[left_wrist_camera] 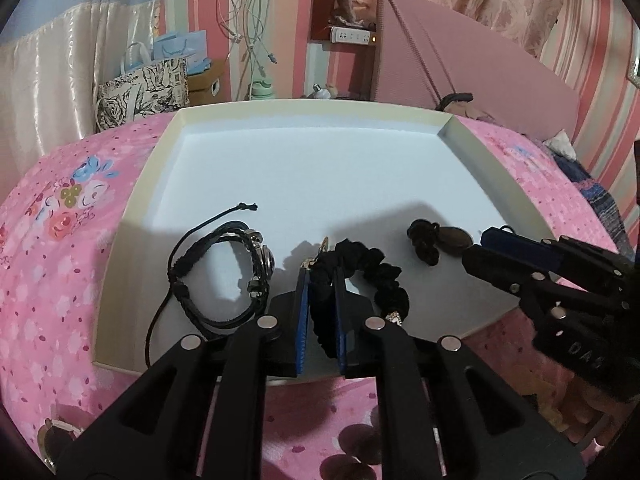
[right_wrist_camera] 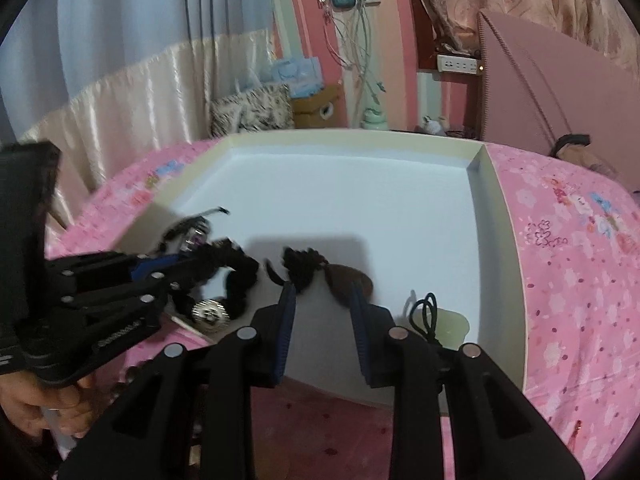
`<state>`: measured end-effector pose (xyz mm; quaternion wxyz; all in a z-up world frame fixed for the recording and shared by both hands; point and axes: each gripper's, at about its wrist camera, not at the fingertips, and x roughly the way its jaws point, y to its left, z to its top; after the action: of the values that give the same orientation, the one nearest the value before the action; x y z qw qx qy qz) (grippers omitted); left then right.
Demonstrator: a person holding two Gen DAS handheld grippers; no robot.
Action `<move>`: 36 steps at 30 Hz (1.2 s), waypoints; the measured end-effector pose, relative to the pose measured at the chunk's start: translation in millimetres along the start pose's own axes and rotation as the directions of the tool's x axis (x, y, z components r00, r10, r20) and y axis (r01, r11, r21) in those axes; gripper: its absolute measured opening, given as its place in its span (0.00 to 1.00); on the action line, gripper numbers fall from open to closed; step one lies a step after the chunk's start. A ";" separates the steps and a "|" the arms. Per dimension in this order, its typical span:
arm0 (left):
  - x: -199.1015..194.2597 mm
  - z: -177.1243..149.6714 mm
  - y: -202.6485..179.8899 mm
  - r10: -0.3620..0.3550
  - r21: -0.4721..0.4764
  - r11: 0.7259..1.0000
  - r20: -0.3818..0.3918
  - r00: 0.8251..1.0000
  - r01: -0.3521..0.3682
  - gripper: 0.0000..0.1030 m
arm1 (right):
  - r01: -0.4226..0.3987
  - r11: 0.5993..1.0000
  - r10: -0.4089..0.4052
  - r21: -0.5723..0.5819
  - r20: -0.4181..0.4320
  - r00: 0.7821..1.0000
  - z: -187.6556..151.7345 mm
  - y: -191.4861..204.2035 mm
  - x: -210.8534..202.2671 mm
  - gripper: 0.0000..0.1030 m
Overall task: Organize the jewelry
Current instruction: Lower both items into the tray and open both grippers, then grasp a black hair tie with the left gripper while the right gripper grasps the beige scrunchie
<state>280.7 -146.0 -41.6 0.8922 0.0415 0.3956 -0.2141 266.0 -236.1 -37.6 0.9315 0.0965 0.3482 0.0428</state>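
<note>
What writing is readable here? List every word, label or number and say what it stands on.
"DAS": raised letters on the black body of the right gripper; the word runs on into shadow and cannot be read further.
Embossed lettering on the body of the left gripper: too blurred to read.
Nothing else legible; the patterned bag shows drawings only.
</note>
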 end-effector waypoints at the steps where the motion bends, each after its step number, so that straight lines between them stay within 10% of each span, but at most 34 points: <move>1: -2.8 0.0 3.2 -0.008 -0.008 1.000 0.005 1.000 0.008 0.13 | -0.034 0.999 0.033 0.028 0.020 0.999 0.4 -5.0 -5.7 0.27; 7: -28.2 4.7 21.8 -0.033 -0.075 0.996 0.071 0.997 0.038 0.29 | -0.159 0.973 0.133 0.170 0.154 0.979 5.1 -37.1 -39.0 0.27; 16: -88.6 14.4 58.8 0.116 -0.160 0.983 0.156 0.981 -0.090 0.45 | -0.027 0.977 -0.020 0.210 0.220 0.975 11.8 -55.2 -88.1 0.28; 19: -107.8 19.8 68.0 0.167 -0.160 0.977 0.184 0.969 -0.138 0.51 | -0.027 0.974 -0.031 0.226 0.248 0.968 17.6 -57.1 -100.3 0.43; 36: -98.0 -69.0 10.4 0.194 0.059 0.979 0.014 0.981 -0.194 0.52 | 0.072 0.997 -0.072 0.012 -0.003 0.997 -67.7 10.6 -94.6 0.43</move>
<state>179.2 -85.6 -18.8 0.9088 0.1058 0.3794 -0.1380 150.1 -229.6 -24.8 0.9313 0.0895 0.3531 0.0071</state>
